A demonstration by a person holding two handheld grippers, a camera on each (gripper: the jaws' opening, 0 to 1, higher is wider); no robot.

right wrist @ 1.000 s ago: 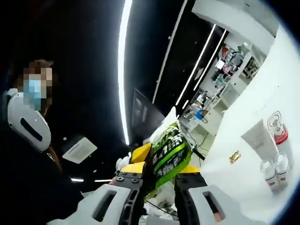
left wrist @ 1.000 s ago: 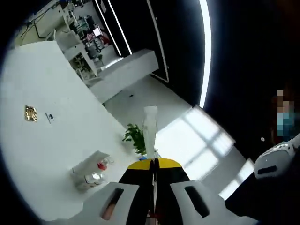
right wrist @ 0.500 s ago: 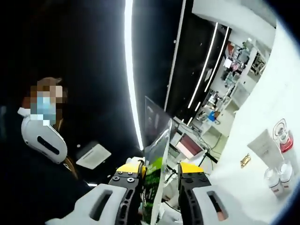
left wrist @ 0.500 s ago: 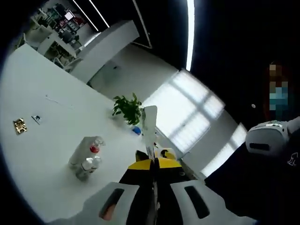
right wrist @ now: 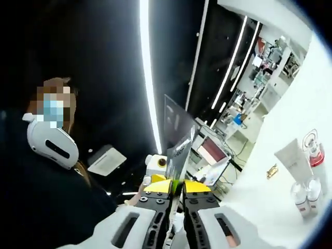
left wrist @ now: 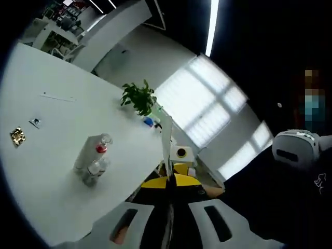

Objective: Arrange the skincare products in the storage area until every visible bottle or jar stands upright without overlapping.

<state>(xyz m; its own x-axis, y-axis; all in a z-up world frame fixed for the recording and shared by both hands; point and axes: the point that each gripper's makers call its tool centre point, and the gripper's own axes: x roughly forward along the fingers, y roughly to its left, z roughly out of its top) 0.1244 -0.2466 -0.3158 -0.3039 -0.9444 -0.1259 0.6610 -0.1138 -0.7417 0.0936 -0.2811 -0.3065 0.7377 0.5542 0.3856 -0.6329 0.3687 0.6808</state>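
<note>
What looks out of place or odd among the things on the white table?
The skincare group sits bunched on the white table: the white tube and the small bottles overlap in both views. A small gold item lies apart from them. Neither gripper is near; each is shut on a thin packet.

The left gripper (left wrist: 169,182) has yellow tips on black jaws and a white body; between the jaws stands a thin white sheet (left wrist: 166,142). To the left of the jaws, the table (left wrist: 46,181) is white, the bottles (left wrist: 92,167) are clear and one has a red cap (left wrist: 100,149). The plant (left wrist: 138,97) is green. The right gripper (right wrist: 176,185) is also yellow, black and white, and between its jaws is a grey packet (right wrist: 179,153) with green. To the right, the tube (right wrist: 293,162) is white.
</note>
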